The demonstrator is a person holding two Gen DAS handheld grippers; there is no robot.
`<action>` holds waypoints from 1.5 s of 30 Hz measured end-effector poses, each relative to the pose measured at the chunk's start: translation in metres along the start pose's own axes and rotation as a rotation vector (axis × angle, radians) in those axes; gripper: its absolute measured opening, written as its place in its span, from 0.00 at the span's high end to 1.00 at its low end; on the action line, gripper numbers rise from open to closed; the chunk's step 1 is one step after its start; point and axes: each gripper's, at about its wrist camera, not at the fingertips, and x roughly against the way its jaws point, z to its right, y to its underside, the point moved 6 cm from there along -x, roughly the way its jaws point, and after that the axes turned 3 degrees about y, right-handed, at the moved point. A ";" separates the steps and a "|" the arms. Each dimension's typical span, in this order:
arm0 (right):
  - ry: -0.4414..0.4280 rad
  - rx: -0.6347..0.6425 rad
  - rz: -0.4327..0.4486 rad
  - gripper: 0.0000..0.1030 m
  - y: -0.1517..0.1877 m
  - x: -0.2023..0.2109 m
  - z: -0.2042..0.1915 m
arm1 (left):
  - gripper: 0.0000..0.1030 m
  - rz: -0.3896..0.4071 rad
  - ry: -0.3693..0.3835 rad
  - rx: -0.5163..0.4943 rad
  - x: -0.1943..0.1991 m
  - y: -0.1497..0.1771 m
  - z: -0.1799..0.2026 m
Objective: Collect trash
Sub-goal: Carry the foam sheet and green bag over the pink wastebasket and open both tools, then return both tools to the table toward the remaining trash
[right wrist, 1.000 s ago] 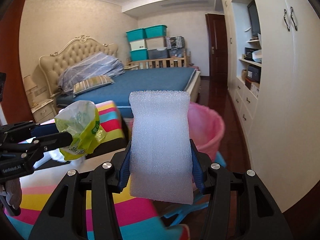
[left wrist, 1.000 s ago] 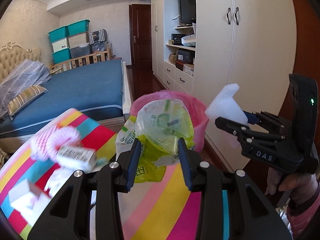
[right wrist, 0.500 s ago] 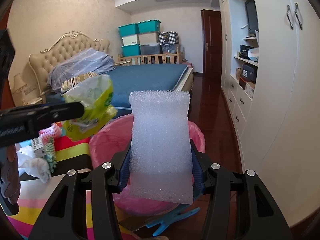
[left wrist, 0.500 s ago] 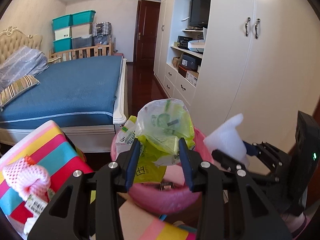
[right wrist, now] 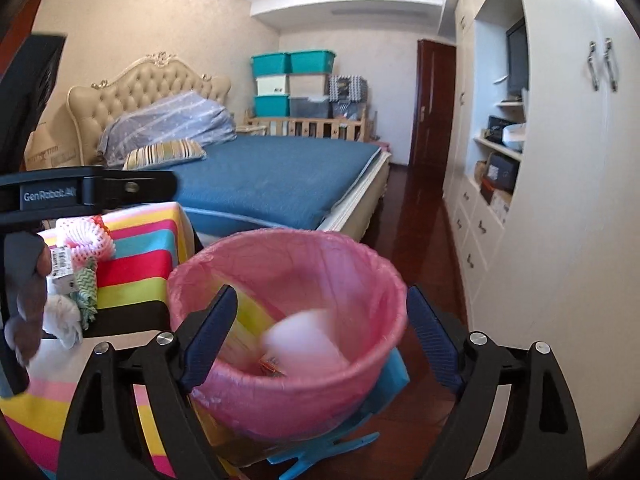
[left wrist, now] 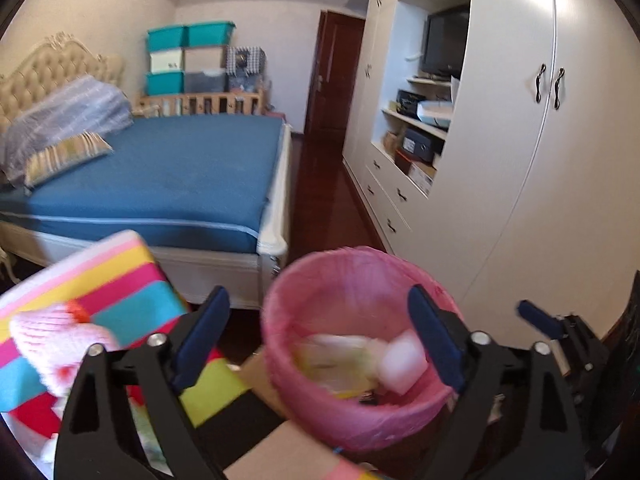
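A lined bin (right wrist: 288,320) stands on the floor between a striped table (right wrist: 136,264) on its left and a wardrobe (right wrist: 560,240) on its right. A foam piece (left wrist: 402,364) and a bag (left wrist: 340,364) lie inside it. A bed (right wrist: 280,176) lies behind.

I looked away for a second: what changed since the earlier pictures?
Both grippers, left gripper and right gripper, have just been opening, now empty. The plastic bag and foam piece dropped into the pink bin. The pink netting stayed on the striped table.
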 end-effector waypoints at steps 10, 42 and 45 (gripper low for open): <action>-0.070 -0.052 0.032 0.17 0.014 0.068 -0.034 | 0.05 0.117 -0.161 -0.074 0.115 0.028 -0.038; -0.222 0.224 -0.212 0.17 0.055 0.026 -0.258 | 0.05 0.085 -0.455 0.131 0.266 0.175 -0.258; -0.219 0.239 -0.237 0.17 0.050 0.021 -0.268 | 0.05 0.080 -0.445 0.124 0.264 0.175 -0.252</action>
